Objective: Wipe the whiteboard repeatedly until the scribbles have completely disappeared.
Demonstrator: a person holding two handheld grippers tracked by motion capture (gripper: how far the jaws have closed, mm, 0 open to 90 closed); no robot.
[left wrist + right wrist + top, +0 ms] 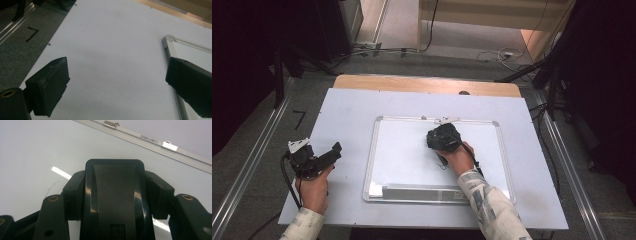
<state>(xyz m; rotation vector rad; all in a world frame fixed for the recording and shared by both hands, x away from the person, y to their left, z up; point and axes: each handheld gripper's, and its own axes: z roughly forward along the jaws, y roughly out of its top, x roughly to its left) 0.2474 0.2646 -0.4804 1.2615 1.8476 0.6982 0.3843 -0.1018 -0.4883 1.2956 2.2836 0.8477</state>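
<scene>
High view overhead, facing forward; tong cameras close (sharing whiteboard [402, 150]).

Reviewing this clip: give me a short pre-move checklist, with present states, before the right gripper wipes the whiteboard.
1. Right gripper clamps the black eraser between both jaws: ok.
2. Eraser is over the whiteboard surface, near its top edge: ok.
3. Eraser face touches the board: cannot tell.
4. Left gripper is open, holds nothing, and sits over the white table cover off the board's left frame: ok.
5. Marks to wipe: only a faint curved stroke beside the eraser: ok.
6. Board held against sliding: cannot tell.
</scene>
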